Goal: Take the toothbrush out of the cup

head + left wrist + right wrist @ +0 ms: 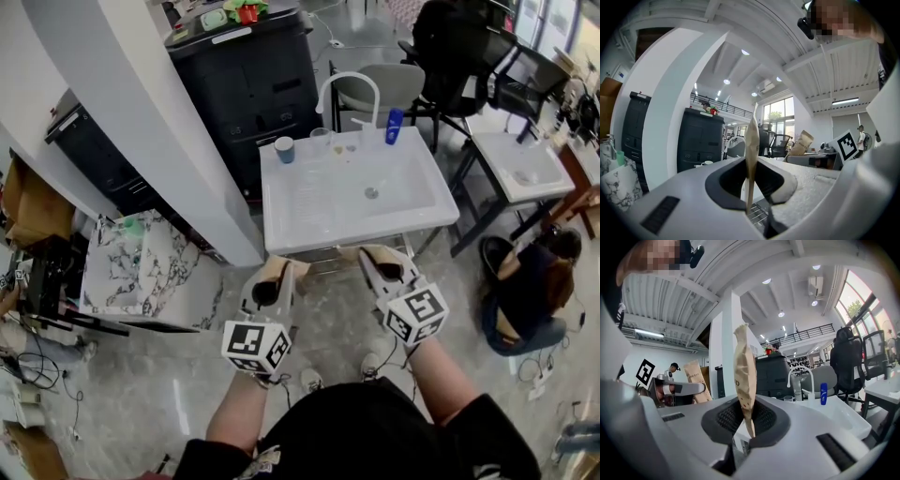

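Nearest the person, left gripper and right gripper point level, both clenched empty, presumably because nothing is in reach. Across the sink, the cup stands at the back rim; the toothbrush is too small to make out.

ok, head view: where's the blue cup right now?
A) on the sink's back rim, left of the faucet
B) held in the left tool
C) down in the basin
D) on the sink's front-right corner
A: the blue cup stands upright on the back-left rim of the sink, left of the faucet, not in the basin.
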